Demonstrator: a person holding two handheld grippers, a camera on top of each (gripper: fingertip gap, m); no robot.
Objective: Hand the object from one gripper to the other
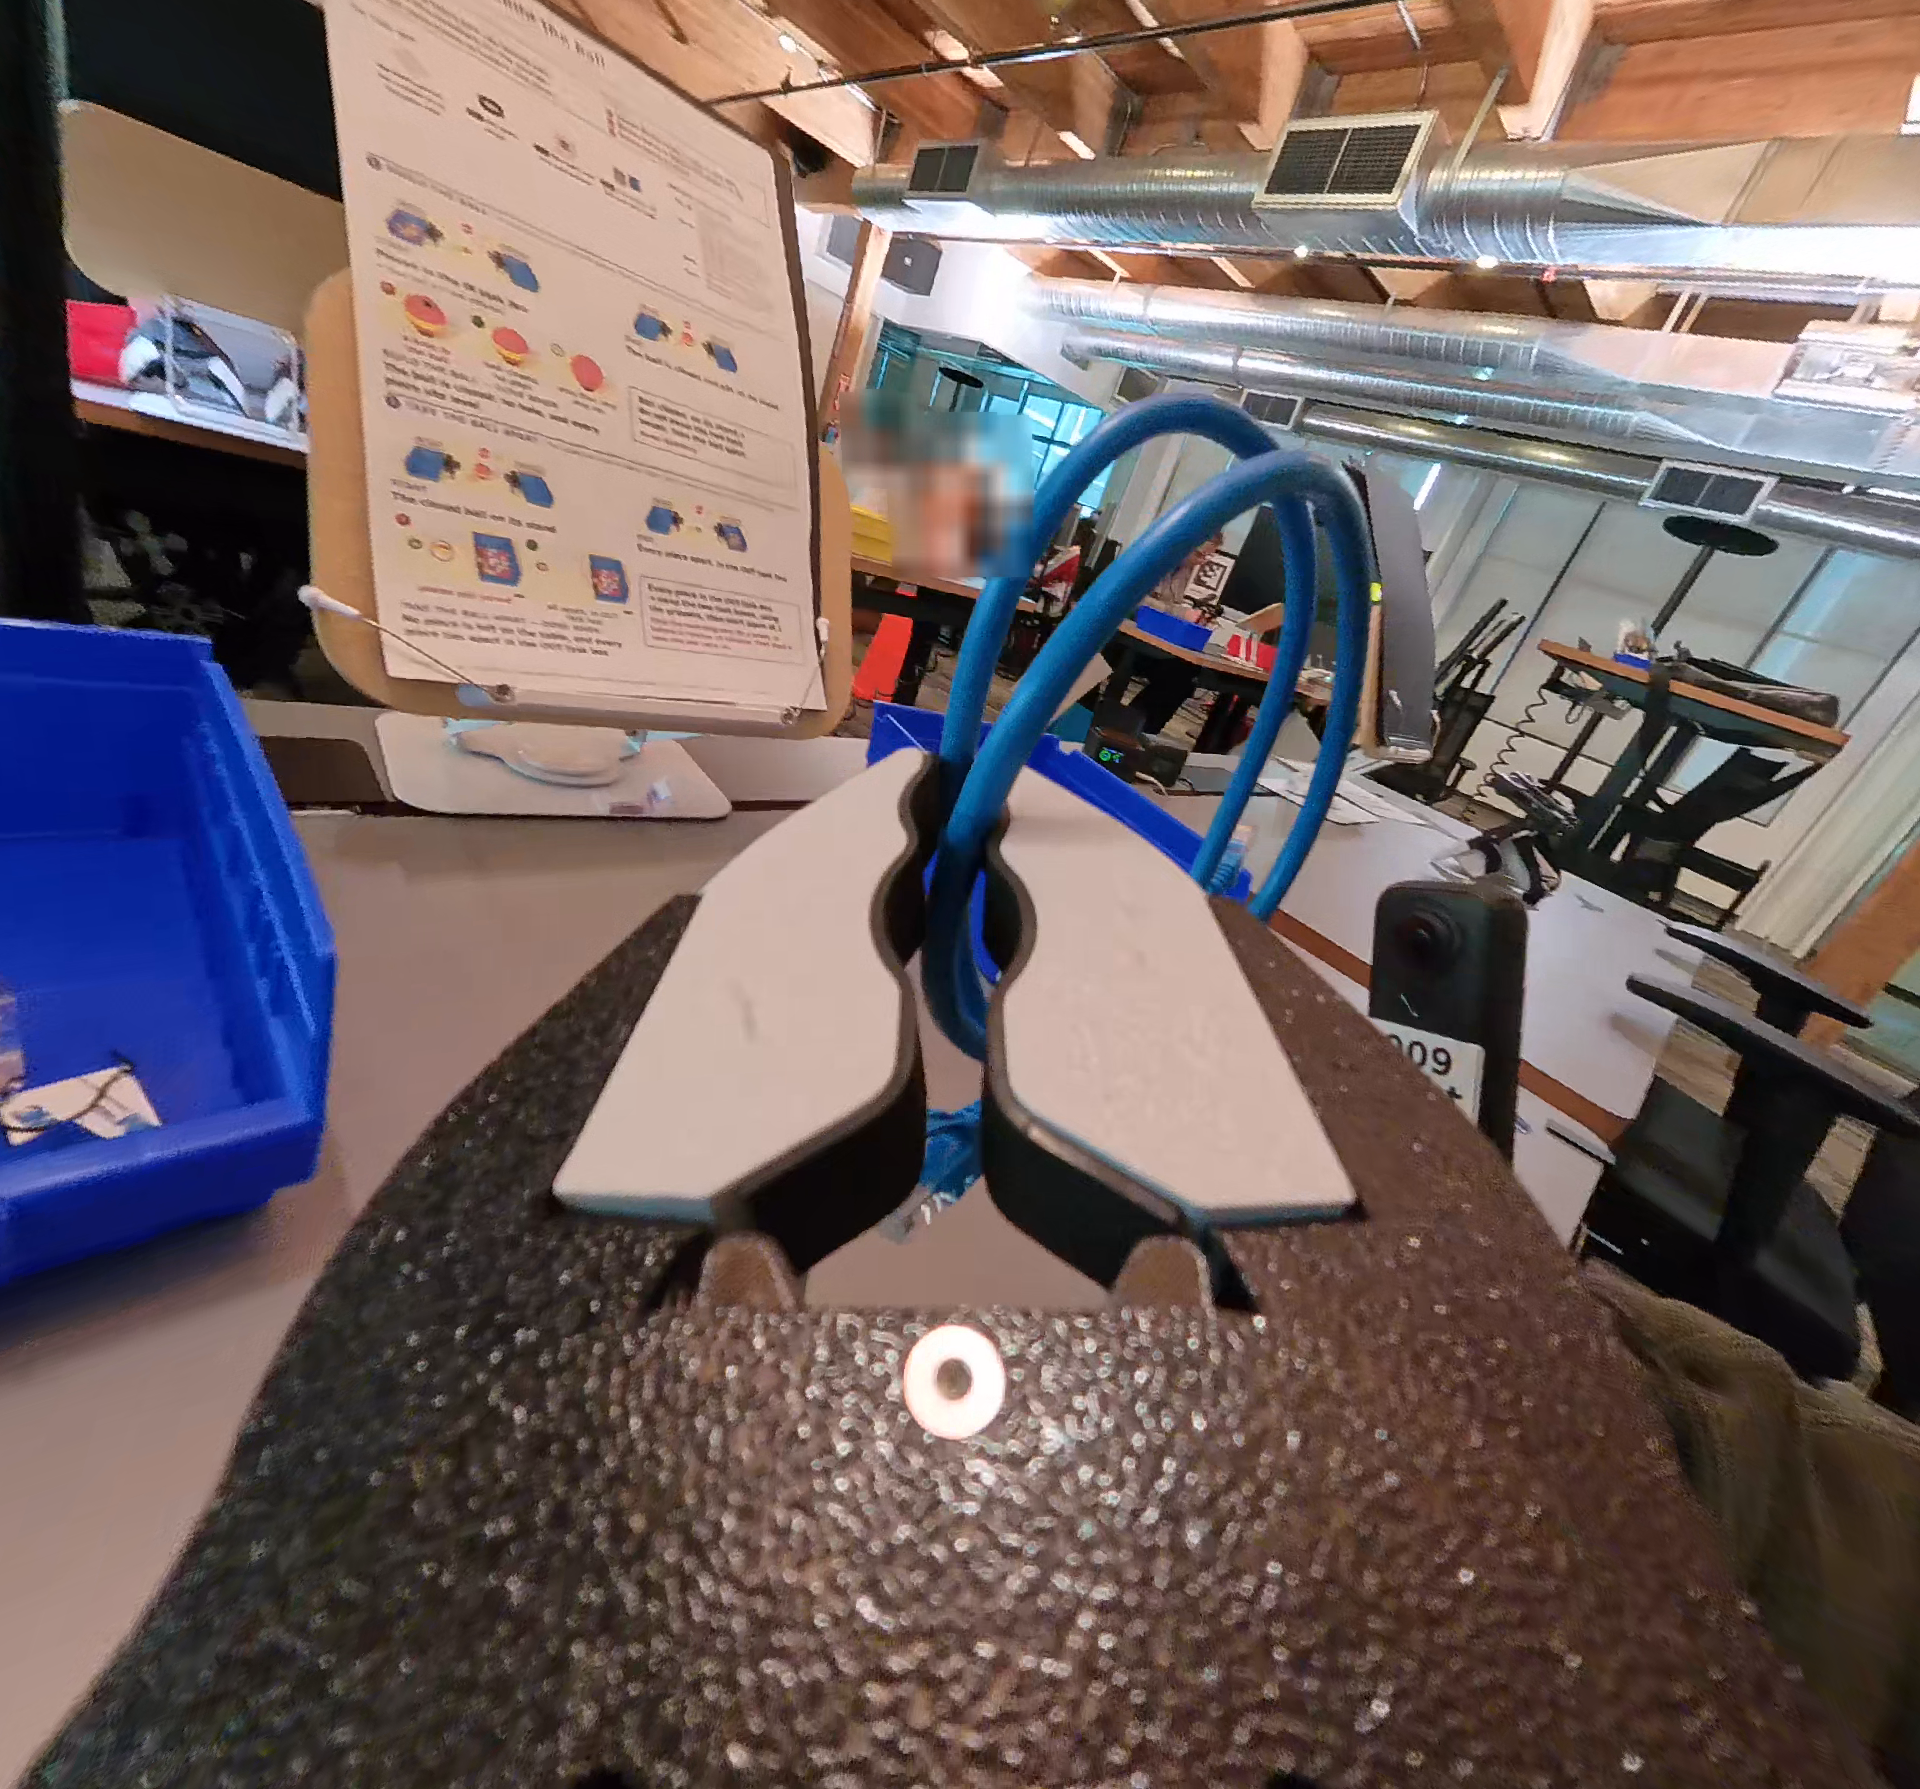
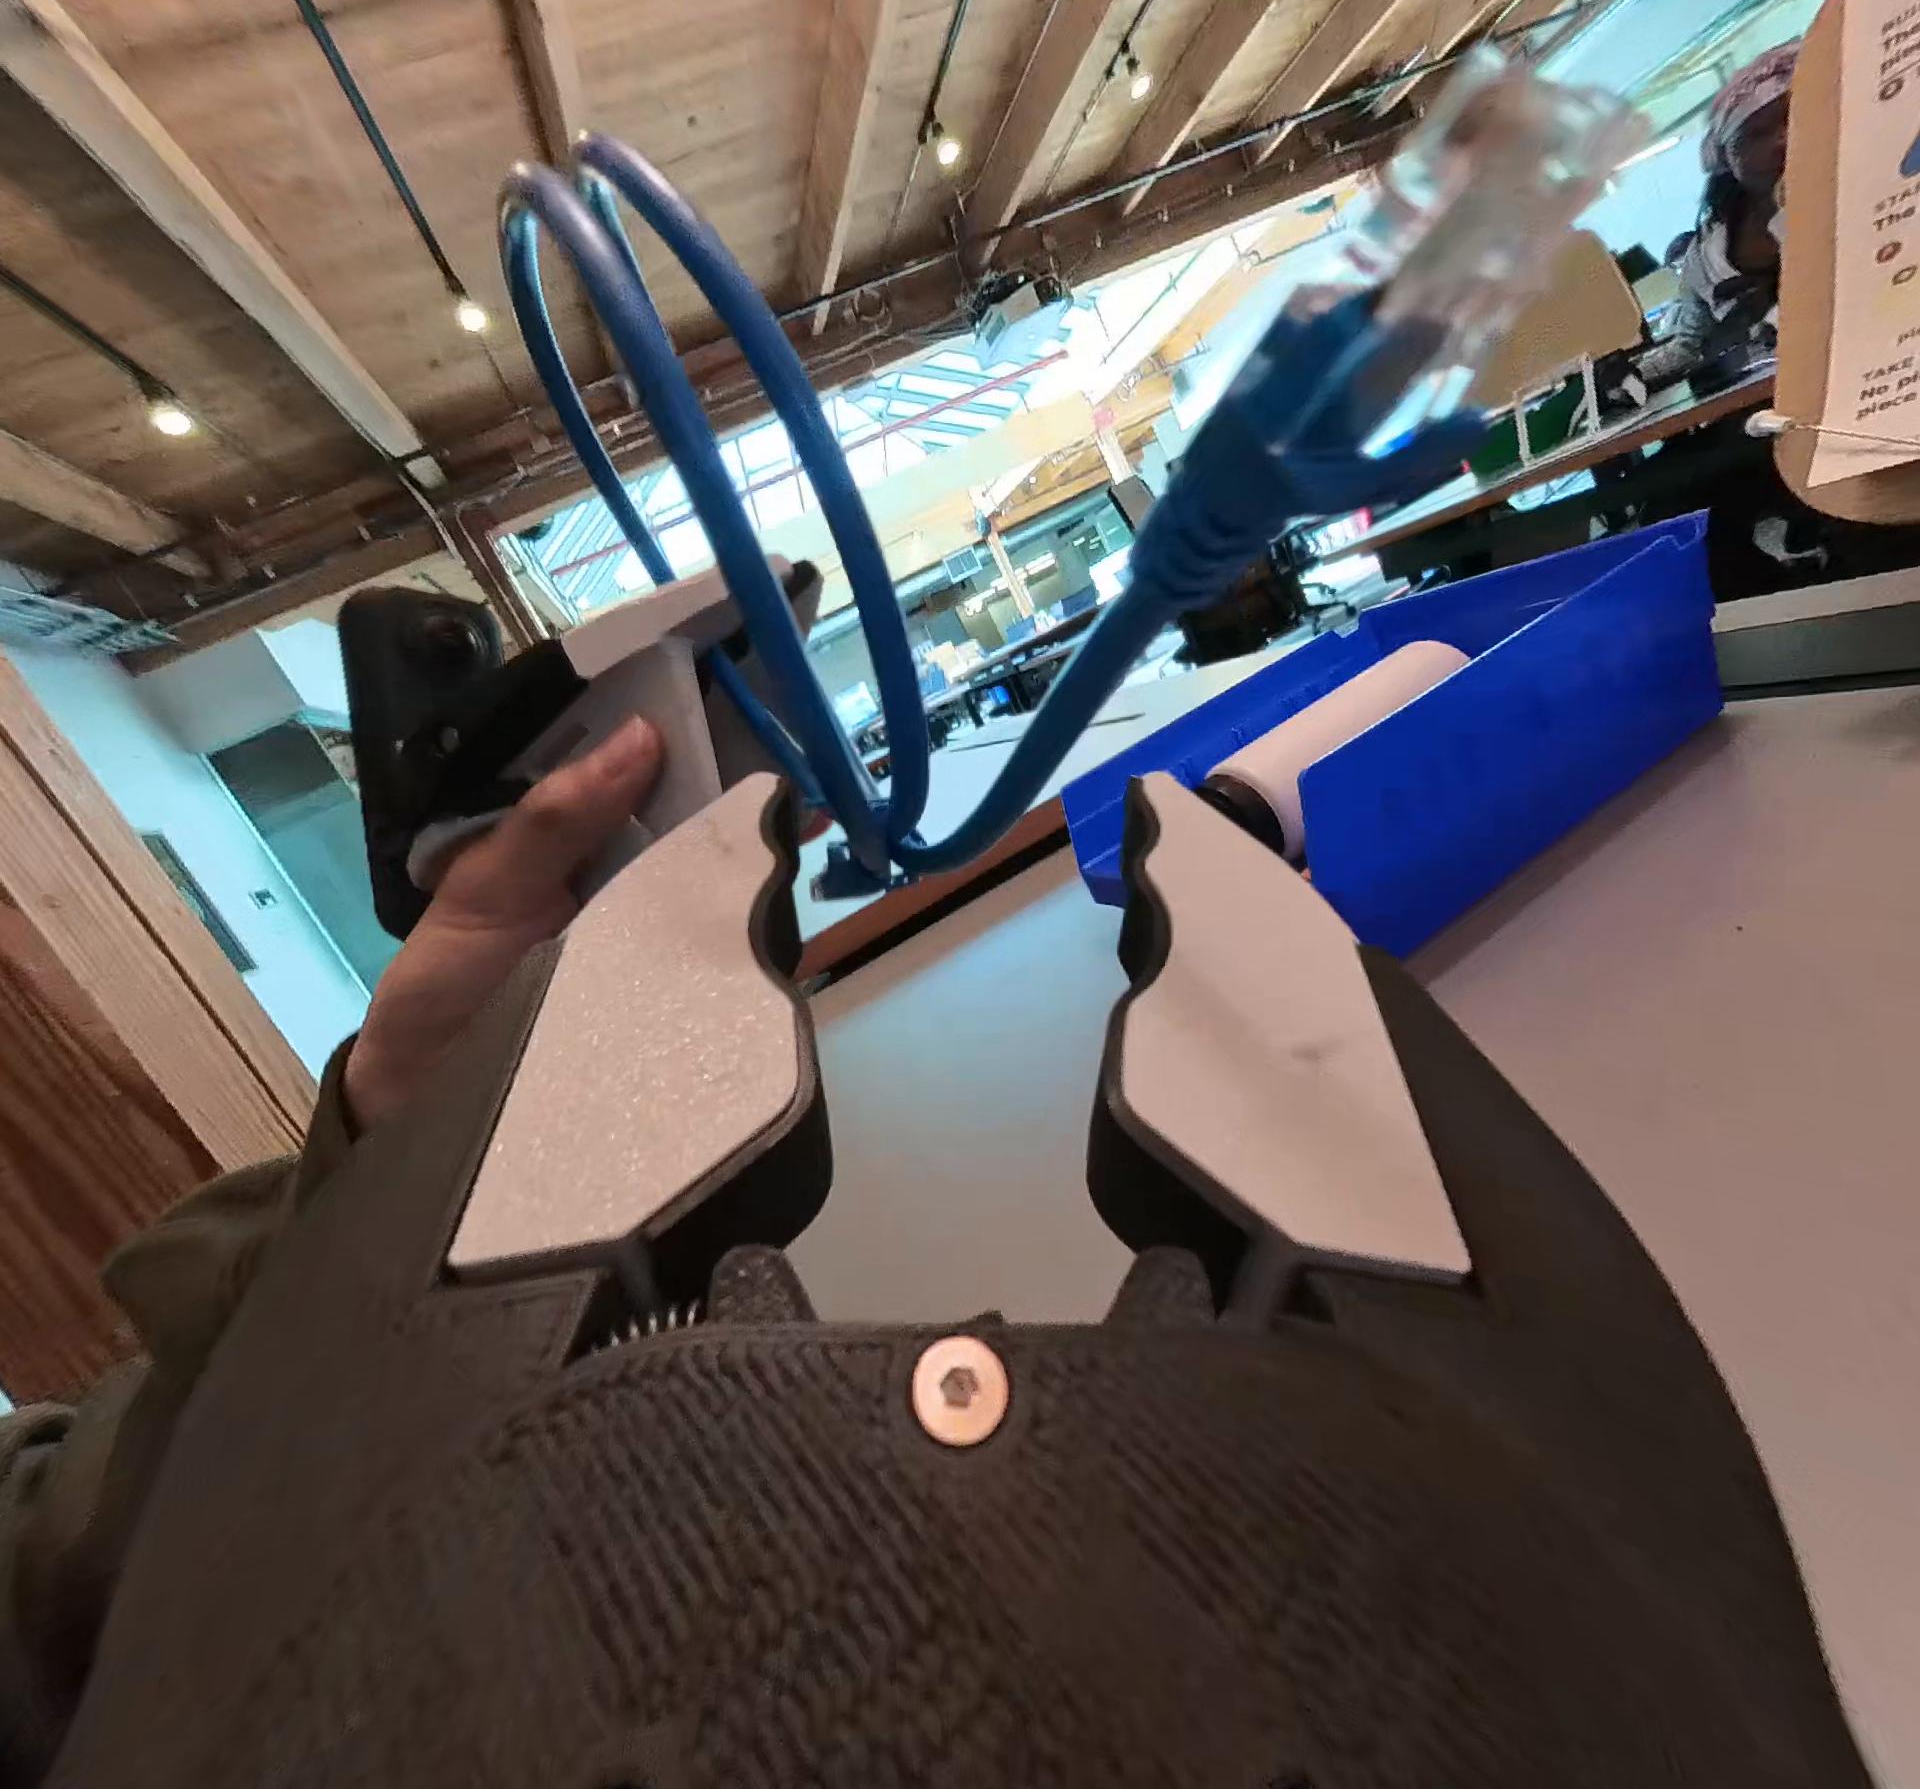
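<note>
A blue network cable [image 1: 1340, 576] coiled in loops stands up from my left gripper [image 1: 961, 804], which is shut on its strands above the grey table [image 1: 468, 908]. In the right wrist view the same cable [image 2: 842, 482] hangs from the left gripper [image 2: 727, 638], held by a person's hand [image 2: 520, 856]. One end with a clear plug [image 2: 1455, 212] swings close to the camera at upper right. My right gripper [image 2: 961, 794] is open and empty, its tips just below and in front of the cable's lowest bend, not touching it.
A blue bin [image 1: 301, 960] sits at the left. Another blue bin [image 2: 1507, 752] at the right holds a white roll [image 2: 1340, 731]. An instruction sheet on a stand [image 1: 571, 337] is behind. A black camera on a post [image 1: 1444, 960] stands at the table's right edge. The gap from one gripper's tips to the other's is roughly 8 cm.
</note>
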